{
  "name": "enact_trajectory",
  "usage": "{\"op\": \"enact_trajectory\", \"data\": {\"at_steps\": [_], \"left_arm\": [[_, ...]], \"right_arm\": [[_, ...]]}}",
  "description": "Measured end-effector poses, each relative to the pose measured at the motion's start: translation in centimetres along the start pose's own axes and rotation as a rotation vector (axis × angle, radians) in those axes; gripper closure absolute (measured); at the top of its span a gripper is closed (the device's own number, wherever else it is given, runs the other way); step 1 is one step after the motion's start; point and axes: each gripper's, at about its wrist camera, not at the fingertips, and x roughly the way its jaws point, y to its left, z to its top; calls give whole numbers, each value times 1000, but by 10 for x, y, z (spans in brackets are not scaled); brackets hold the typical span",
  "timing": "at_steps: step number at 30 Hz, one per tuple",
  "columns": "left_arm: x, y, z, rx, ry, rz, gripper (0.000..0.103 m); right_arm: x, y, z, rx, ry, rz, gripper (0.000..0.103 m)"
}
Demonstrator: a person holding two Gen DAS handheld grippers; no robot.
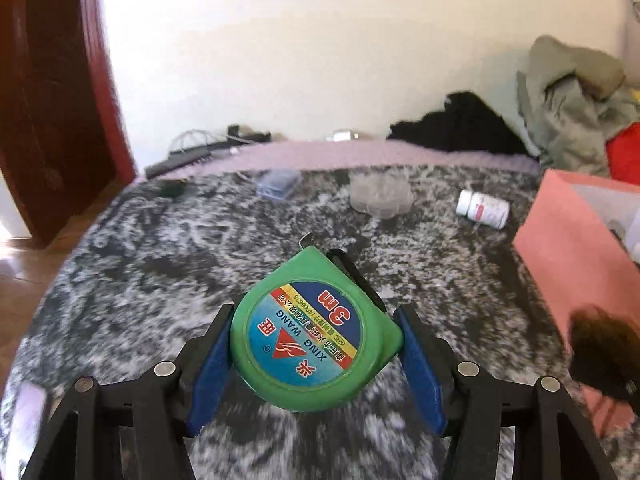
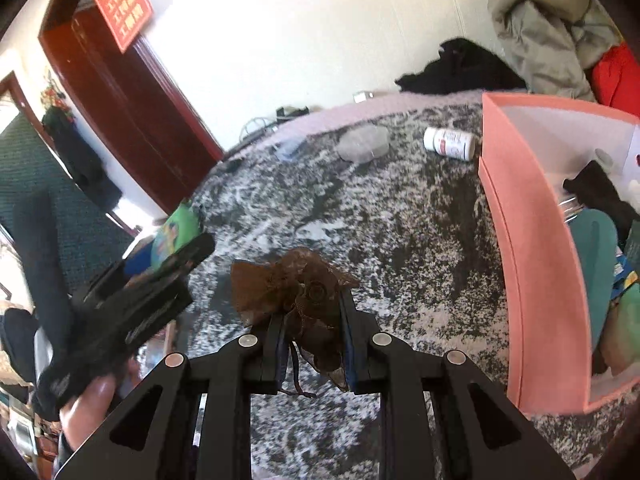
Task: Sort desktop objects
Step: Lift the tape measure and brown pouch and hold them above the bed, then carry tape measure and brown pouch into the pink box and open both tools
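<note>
Between the blue pads of the left gripper [image 1: 316, 348], a green tape measure [image 1: 312, 332] is being held above the mottled grey-and-white fleece cover [image 1: 200, 248], its round label facing the camera and reading upside down; both pads are pressing on its sides. Beyond it, a white pill bottle [image 1: 483, 208] is lying on its side, with a clear plastic container [image 1: 380, 194] and a small bluish clear box [image 1: 278, 184] lying nearer the far edge. At the right, a pink storage box [image 1: 560, 248] is standing open on the cover.

From the right wrist view, the right gripper [image 2: 314, 320] is clamping a brown organza pouch [image 2: 296, 292], its jaws nearly together with the gauzy fabric bunching out above them and a drawstring hanging below. The pink storage box [image 2: 520, 248] is lying just to its right, already holding several items. A hand [image 2: 86, 404] is carrying the left gripper at the left edge, the tape measure [image 2: 174, 232] showing green at its tip.
</note>
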Motion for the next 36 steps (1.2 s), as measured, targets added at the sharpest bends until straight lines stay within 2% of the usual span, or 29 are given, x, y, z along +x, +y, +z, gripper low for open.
{"op": "enact_trajectory", "data": {"at_steps": [8, 12, 16, 21, 27, 30, 32, 33, 34, 36], "left_arm": [[-64, -26, 1, 11, -68, -48, 37], [-80, -62, 16, 41, -99, -127, 37], [-85, -115, 38, 97, -130, -211, 37], [-76, -188, 67, 155, -143, -326, 37], [-46, -268, 93, 209, -108, -427, 37], [-24, -293, 98, 199, -48, -473, 36], [-13, -299, 98, 173, -9, -496, 29], [-9, -299, 98, 162, 1, -497, 26], [-5, -299, 98, 151, 11, -498, 21], [-2, -296, 98, 138, 9, -488, 20]], "right_arm": [[-60, 6, -9, -56, -121, -56, 80], [-89, -11, -9, -41, -180, -101, 80], [-122, -38, -6, -12, -257, -177, 80], [-170, -86, 0, 57, -355, -286, 80], [-204, -175, 30, 213, -452, -406, 80], [-204, -218, 37, 318, -438, -399, 80], [-196, -241, 40, 375, -412, -359, 80], [-193, -246, 41, 386, -402, -354, 79], [-191, -247, 41, 396, -401, -379, 71], [-189, -251, 41, 415, -398, -430, 40]]}}
